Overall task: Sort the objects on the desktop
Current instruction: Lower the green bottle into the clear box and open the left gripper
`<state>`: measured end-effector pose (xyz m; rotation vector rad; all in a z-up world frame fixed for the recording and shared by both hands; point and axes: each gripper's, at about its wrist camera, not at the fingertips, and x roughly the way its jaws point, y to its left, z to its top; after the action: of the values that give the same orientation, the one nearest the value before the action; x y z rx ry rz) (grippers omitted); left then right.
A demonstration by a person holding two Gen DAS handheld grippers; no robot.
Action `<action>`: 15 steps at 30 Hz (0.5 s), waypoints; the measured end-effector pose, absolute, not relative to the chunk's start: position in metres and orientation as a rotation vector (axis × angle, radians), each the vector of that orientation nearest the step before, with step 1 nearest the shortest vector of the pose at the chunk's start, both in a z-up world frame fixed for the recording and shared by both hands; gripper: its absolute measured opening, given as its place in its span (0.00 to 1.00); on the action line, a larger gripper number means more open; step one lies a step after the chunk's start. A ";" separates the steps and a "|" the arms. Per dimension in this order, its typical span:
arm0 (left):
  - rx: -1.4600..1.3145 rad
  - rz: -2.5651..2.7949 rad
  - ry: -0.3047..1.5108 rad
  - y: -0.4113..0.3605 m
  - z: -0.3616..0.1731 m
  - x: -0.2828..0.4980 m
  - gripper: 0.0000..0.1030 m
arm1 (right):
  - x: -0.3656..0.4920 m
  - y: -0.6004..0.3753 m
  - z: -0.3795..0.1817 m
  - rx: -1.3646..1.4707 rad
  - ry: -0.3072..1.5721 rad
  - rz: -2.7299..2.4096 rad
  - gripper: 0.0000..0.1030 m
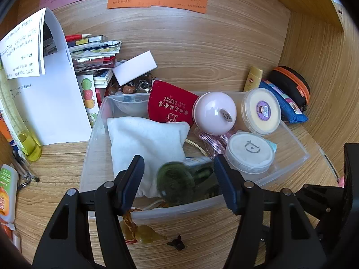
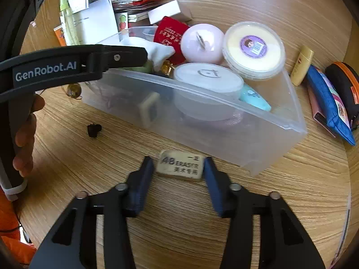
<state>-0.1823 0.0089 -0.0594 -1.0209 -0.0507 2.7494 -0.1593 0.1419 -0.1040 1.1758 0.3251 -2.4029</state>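
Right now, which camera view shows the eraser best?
The right wrist view: the eraser lies on the desk between the right gripper jaws, in front of the clear bin, its printed label readable. The left wrist view does not show it at all.

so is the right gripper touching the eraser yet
Cannot tell. In the right wrist view the right gripper brackets the eraser; no clear gap or press shows.
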 end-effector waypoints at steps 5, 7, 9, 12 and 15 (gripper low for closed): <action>-1.017 2.747 -0.056 0.009 -0.059 -0.180 0.62 | -0.155 0.139 -0.103 1.171 0.340 -2.395 0.37; -1.011 2.751 -0.047 0.009 -0.058 -0.178 0.62 | -0.150 0.138 -0.099 1.152 0.346 -2.392 0.37; -1.002 2.761 -0.031 0.010 -0.056 -0.175 0.68 | -0.146 0.139 -0.092 1.126 0.347 -2.394 0.37; -0.959 2.780 -0.030 0.009 -0.049 -0.168 0.72 | -0.139 0.144 -0.078 1.076 0.337 -2.408 0.37; -0.908 2.794 -0.030 0.007 -0.040 -0.160 0.78 | -0.134 0.148 -0.060 1.027 0.317 -2.426 0.37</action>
<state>-0.1597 0.0070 -0.0403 -0.9082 -0.0303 2.7938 -0.1343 0.1478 -0.0598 1.0271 0.3172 -2.4259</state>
